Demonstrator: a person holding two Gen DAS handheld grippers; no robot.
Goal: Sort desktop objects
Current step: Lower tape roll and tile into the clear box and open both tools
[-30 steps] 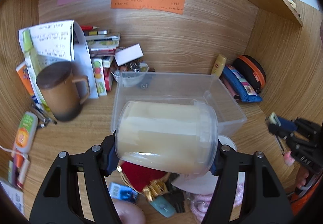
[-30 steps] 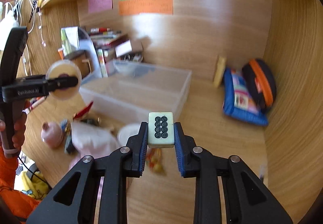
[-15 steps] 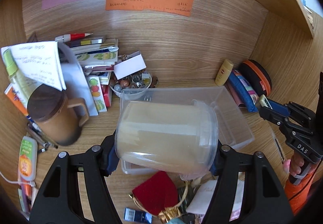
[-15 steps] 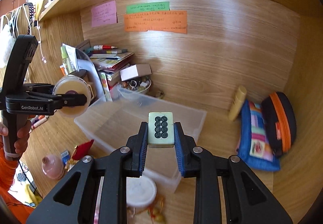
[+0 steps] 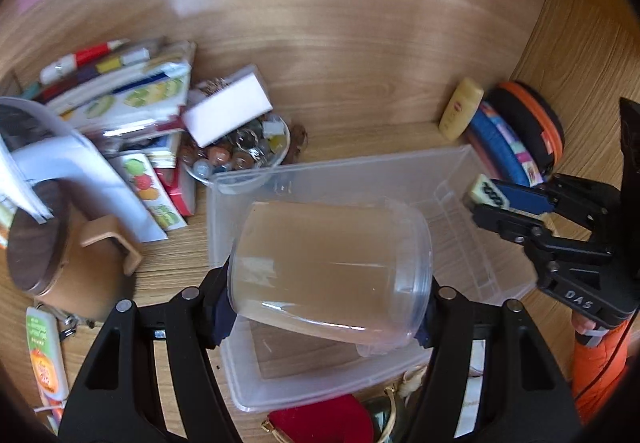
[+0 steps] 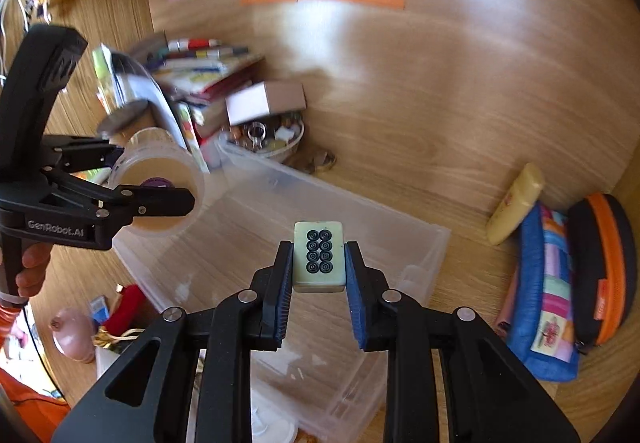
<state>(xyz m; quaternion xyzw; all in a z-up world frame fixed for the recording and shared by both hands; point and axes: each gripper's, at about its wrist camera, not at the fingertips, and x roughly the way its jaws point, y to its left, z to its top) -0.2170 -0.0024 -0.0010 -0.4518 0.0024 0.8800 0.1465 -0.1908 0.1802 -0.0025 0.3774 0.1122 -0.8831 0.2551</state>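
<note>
My left gripper (image 5: 326, 307) is shut on a clear plastic jar (image 5: 328, 275), held sideways over the near half of a clear storage bin (image 5: 460, 179). From the right wrist view the jar (image 6: 160, 179) hangs at the bin's left end with its mouth facing that camera. My right gripper (image 6: 319, 275) is shut on a pale mahjong tile (image 6: 319, 255) marked with black circles, above the bin (image 6: 400, 227). The left wrist view shows the tile (image 5: 482, 191) at the bin's right side.
Behind the bin stand a bowl of beads (image 5: 236, 159), a white box (image 5: 228, 111), stacked books (image 5: 120, 95) and a brown lidded mug (image 5: 60, 255). A yellow tube (image 6: 516, 203), blue pouch (image 6: 544, 303) and orange-zip case (image 6: 604, 267) lie right. A red pouch (image 5: 320, 419) lies near.
Both grippers have moved forward toward the back wall and now hang over the bin. The jar and the tile stay gripped.
</note>
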